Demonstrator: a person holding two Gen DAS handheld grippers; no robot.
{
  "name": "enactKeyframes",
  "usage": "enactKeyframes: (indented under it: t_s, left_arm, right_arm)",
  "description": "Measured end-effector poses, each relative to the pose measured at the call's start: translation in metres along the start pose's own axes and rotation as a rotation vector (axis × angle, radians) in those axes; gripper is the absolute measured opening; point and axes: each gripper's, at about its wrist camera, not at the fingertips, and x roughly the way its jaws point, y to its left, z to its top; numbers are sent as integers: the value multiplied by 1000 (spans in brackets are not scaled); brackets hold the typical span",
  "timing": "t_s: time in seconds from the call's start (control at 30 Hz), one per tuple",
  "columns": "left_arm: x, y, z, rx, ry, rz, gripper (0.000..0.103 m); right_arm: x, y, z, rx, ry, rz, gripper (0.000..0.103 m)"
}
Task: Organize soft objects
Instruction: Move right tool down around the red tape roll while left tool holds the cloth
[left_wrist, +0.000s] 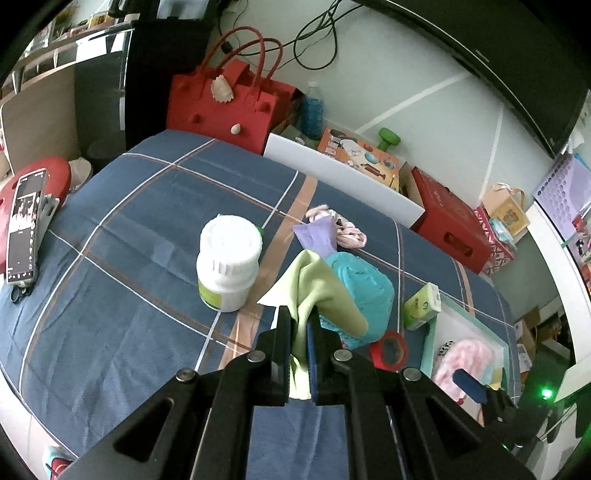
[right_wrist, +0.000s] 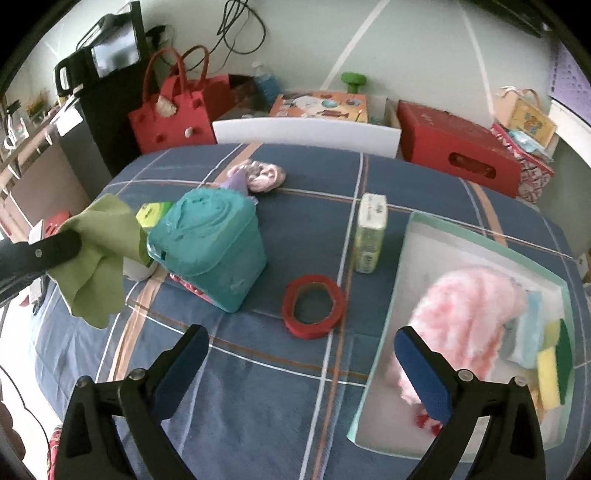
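Gripping a light green cloth (left_wrist: 310, 284) between closed jaws, the left gripper (left_wrist: 299, 328) holds it above a blue plaid cover (left_wrist: 129, 258), folds hanging loose over the fingers. At 4 o'clock in the left wrist view lies the mint-rimmed tray (right_wrist: 480, 236), already holding a pink fluffy item (right_wrist: 469, 310) and sponges (right_wrist: 554, 365). The right gripper (right_wrist: 299, 362) hangs with its jaws wide apart and nothing between them, one blue pad over the tray's near edge.

The likely trouble is the trailing fabric: carried toward the tray, the loose corners could drag across the teal tub (right_wrist: 210, 251) or the red tape roll (right_wrist: 314, 306) and knock them aside. The pinch also looks shallow, so the cloth may slip free short of the tray.

Beyond the cloth a white pill bottle (left_wrist: 227, 262) stands at 11 o'clock, with a small green carton (right_wrist: 369, 232) upright just beside the tray. Farther back, a purple and pink bundle of soft things (right_wrist: 258, 175) waits on the cover.

At the far edge, a white board (right_wrist: 306, 134) closes off the surface; behind it stand a red felt handbag (left_wrist: 221, 107), a red box (right_wrist: 458, 147) and a green dumbbell (right_wrist: 352, 81) against a pale wall with cables hanging down. A phone on a stand (left_wrist: 24, 225) sits at 9 o'clock in the left wrist view
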Motion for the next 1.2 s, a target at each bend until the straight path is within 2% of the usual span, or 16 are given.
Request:
enactKeyframes:
  t_s: [0.37, 0.57, 0.83, 1.2]
  left_arm:
    - [10, 2, -2, -14, 35, -6, 7]
    - [12, 2, -2, -16, 43, -5, 7]
    - [16, 4, -3, -19, 54, -3, 7]
    - [19, 4, -4, -18, 60, 0, 7]
  right_arm:
    - [41, -4, 3, 15, 78, 17, 96]
    - [55, -6, 4, 20, 98, 15, 84]
    - [75, -10, 6, 41, 121, 14, 80]
    - [86, -1, 8, -32, 126, -55, 57]
